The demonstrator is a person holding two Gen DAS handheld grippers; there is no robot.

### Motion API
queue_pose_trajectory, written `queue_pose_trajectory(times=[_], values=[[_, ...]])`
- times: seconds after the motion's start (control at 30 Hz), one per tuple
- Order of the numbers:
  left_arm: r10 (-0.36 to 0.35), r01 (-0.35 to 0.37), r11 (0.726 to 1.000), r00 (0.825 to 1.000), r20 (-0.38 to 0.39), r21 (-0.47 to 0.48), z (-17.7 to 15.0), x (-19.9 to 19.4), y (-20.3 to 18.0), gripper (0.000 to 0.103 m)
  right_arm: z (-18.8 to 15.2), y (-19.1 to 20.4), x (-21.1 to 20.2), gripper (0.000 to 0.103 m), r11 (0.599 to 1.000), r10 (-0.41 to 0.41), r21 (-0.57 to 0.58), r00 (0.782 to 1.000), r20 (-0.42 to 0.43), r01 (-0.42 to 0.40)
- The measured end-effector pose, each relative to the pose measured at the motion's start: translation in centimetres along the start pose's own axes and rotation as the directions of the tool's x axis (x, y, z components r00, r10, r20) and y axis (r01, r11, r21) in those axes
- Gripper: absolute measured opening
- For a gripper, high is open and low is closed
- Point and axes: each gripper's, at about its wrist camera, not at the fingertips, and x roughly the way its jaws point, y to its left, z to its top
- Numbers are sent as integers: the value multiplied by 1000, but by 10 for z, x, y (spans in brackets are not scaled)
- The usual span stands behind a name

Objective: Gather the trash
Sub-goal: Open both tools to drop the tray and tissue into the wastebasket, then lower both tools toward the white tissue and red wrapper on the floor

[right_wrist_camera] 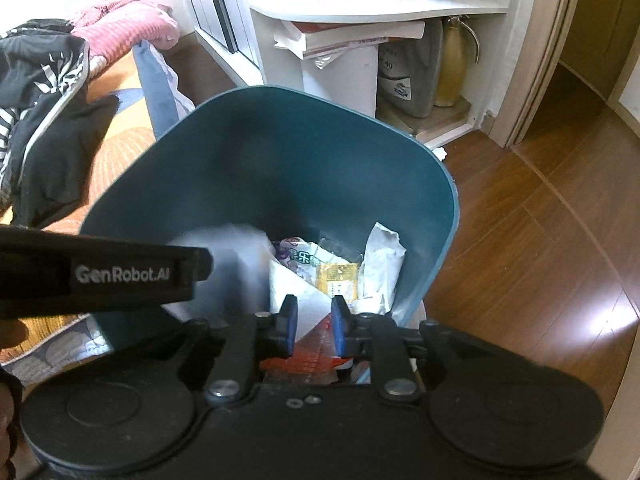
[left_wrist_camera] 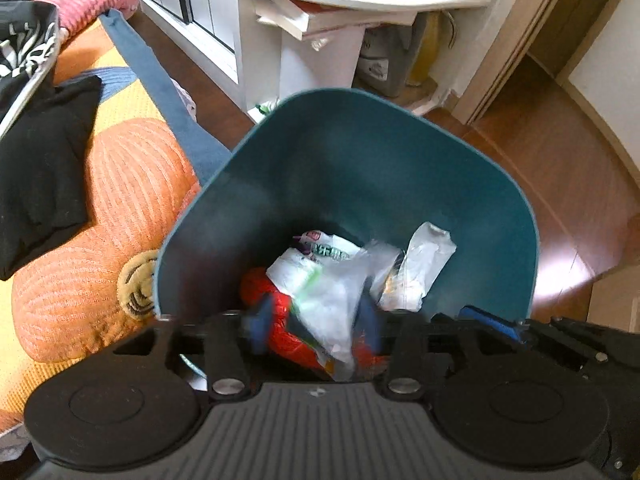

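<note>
Hovering over the mouth of the teal trash bin (left_wrist_camera: 352, 168), the left gripper (left_wrist_camera: 316, 332) has its blue pads spread apart around a clear plastic bag and red wrapper (left_wrist_camera: 288, 332); motion blur there means I cannot tell whether the pads pinch the plastic or have let it go. The right gripper (right_wrist_camera: 314, 326) sits at the bin's near rim, at six o'clock, pads released with a narrow gap and nothing caught between them.

Collected trash lies at the bin's bottom: a white printed packet (left_wrist_camera: 316, 256) and a crumpled white wrapper (left_wrist_camera: 420, 264) toward three o'clock.

Risks, as I judge them: light plastic could cling to a pad and be dragged back out on withdrawal, or spill over the low near rim onto the wooden floor (right_wrist_camera: 540, 240). With both tools crowding one opening, they could knock each other or tip the bin against the bed (left_wrist_camera: 100, 184).

Only the right view shows a yellow sachet (right_wrist_camera: 338, 276) among the trash and the left tool's branded body (right_wrist_camera: 120, 276) crossing at nine o'clock. Only the left view shows the red wrapper clearly.
</note>
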Motion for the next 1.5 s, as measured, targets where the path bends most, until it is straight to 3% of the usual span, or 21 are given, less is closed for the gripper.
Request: queue_pose_trajectory(times=[0.03,0.5,0.9,1.1,1.17,1.23,1.5], values=[[2,-2,1000,1000,16,3,-1,-5,0,61,0,0,-3,22,1000,5,2,1000,6,-5],[-7,8,1000,993,121,-6,-27,-88,19,61,-12,30,-78,27,995,99,-42,990,97,-95],[23,-13,999,972,236,-44,-84,-183,69,61,-36,85,-149,30,973,196,-153,966,170,-171],[80,-60,995,960,269,-79,-122,-222,103,62,-51,121,-169,36,945,273,-231,948,163,-233],[101,-77,992,956,275,-98,-136,-233,115,69,-58,135,-173,37,928,301,-272,942,149,-254],[119,-90,989,952,282,-115,-151,-243,127,69,-66,151,-176,38,910,329,-309,935,132,-277],[164,-111,972,952,259,-206,-207,-259,174,75,-99,195,-178,40,830,439,-406,897,50,-384]])
